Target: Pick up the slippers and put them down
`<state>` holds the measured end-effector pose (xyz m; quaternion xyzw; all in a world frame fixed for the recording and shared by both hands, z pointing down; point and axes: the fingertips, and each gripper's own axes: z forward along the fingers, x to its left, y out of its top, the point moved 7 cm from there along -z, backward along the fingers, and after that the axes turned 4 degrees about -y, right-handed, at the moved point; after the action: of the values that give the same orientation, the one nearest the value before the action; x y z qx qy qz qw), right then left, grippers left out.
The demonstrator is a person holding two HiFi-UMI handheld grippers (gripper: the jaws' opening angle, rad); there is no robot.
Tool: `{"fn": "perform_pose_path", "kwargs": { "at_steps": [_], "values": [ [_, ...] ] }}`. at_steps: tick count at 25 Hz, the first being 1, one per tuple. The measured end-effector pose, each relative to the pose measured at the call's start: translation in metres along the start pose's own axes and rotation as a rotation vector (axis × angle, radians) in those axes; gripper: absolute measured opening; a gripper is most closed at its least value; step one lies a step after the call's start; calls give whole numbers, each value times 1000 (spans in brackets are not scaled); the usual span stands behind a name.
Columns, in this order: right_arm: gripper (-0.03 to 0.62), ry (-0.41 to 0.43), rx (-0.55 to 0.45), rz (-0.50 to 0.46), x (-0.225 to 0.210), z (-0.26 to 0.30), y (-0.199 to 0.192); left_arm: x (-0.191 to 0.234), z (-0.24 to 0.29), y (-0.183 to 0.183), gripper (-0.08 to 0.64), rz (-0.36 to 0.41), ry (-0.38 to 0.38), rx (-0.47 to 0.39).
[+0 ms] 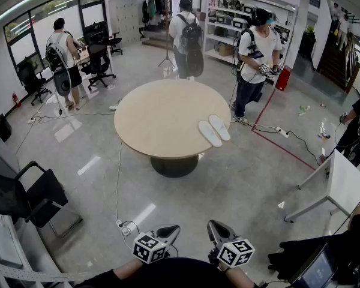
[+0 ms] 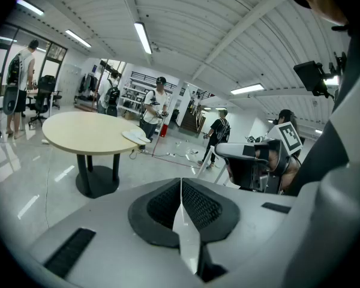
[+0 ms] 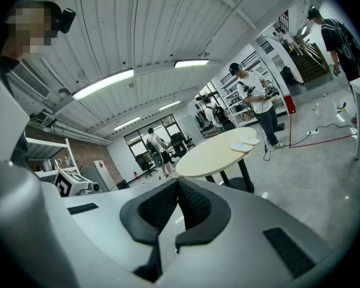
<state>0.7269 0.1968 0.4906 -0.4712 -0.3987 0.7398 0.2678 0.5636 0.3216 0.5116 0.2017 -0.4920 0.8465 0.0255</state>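
Two white slippers (image 1: pixel 214 129) lie side by side near the right edge of a round beige table (image 1: pixel 162 119); they also show in the left gripper view as the slippers (image 2: pixel 135 136) and in the right gripper view as the slippers (image 3: pixel 244 143). My left gripper (image 1: pixel 170 231) and right gripper (image 1: pixel 216 228) sit at the bottom of the head view, far from the table. Both are shut with nothing between their pads. In its own view the left gripper (image 2: pixel 181 188) has its jaws pressed together, and so does the right gripper (image 3: pixel 177 195).
Several people stand around the room, one (image 1: pixel 256 62) just beyond the table. Cables and a power strip (image 1: pixel 123 227) lie on the glossy floor. A black chair (image 1: pixel 24 197) stands at left, a white table (image 1: pixel 342 185) at right, red floor tape (image 1: pixel 276 143) near the round table.
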Motion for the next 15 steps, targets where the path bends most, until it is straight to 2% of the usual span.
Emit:
{"fn": "perform_pose_path", "kwargs": {
  "at_steps": [5, 11, 15],
  "values": [
    [15, 29, 11, 14, -31, -39, 1, -49, 25, -10, 25, 3, 19, 18],
    [15, 55, 37, 26, -57, -78, -8, -93, 39, -31, 25, -31, 58, 17],
    [15, 100, -11, 38, -61, -93, -3, -110, 42, -35, 25, -38, 69, 16]
  ]
}}
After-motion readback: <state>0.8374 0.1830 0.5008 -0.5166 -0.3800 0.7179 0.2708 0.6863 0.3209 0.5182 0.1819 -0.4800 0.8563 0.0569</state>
